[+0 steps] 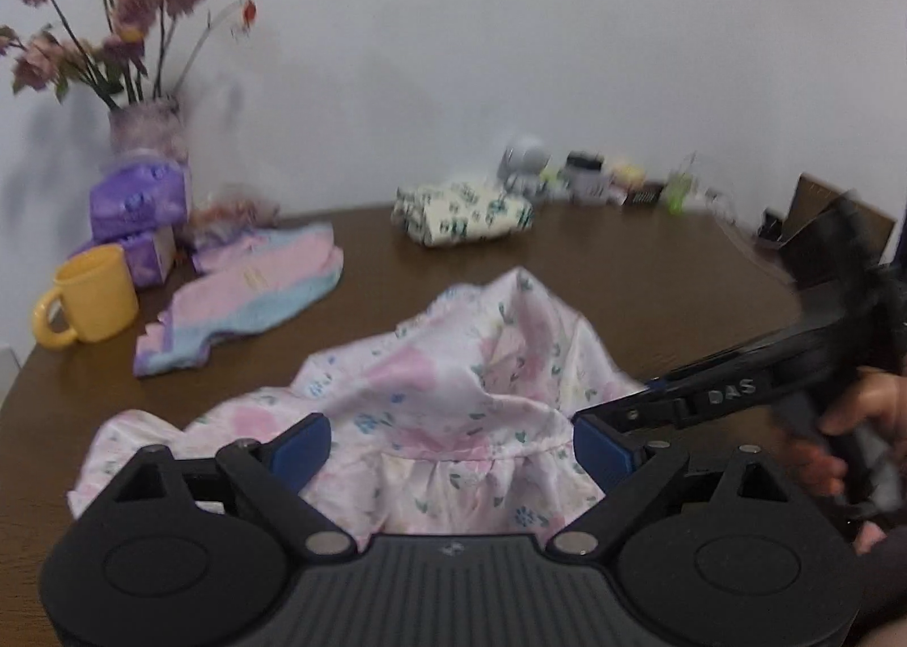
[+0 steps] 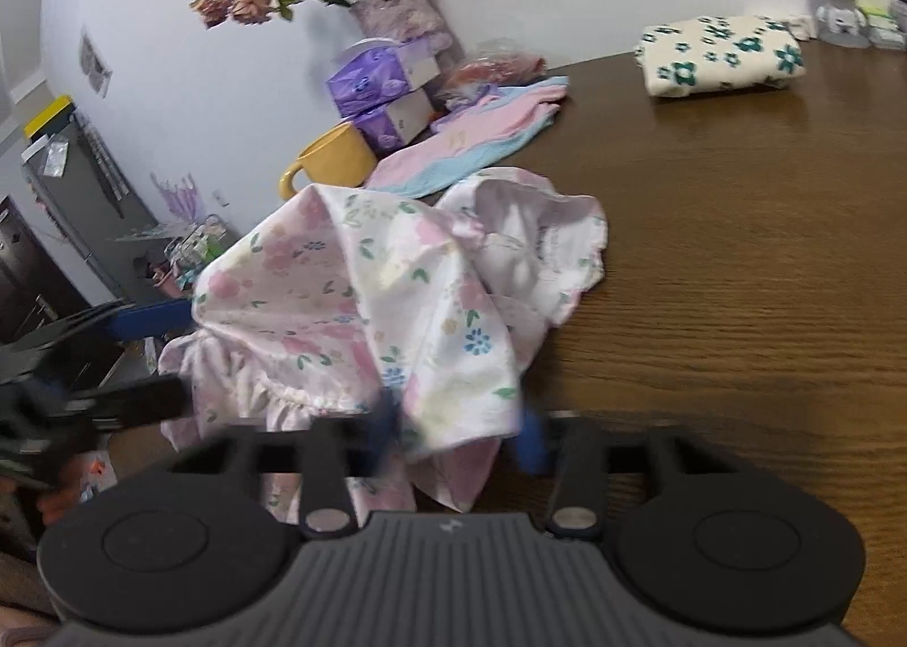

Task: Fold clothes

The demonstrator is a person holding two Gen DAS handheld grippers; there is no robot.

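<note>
A crumpled pink floral garment (image 1: 442, 392) (image 2: 363, 273) lies bunched near the front edge of the brown table (image 1: 652, 278) (image 2: 737, 261). My left gripper (image 1: 450, 448) is open wide, its blue pads on either side of the gathered hem. In the right wrist view it enters from the left (image 2: 176, 358) beside the cloth. My right gripper (image 2: 459, 428) has blurred fingers about half apart, with a fold of the garment filling the gap. Whether it grips the cloth is unclear. From the left wrist view it comes in from the right (image 1: 623, 409), held by a hand (image 1: 850, 420), with its tip at the cloth.
A pink and blue garment (image 1: 255, 301) (image 2: 482, 136) lies flat at back left beside a yellow mug (image 1: 90, 295) (image 2: 334, 159), purple tissue boxes (image 1: 139, 204) (image 2: 380, 74) and a flower vase (image 1: 147, 125). A folded cream floral cloth (image 1: 465, 219) (image 2: 720, 57) sits at the back. Small items (image 1: 584, 173) line the wall.
</note>
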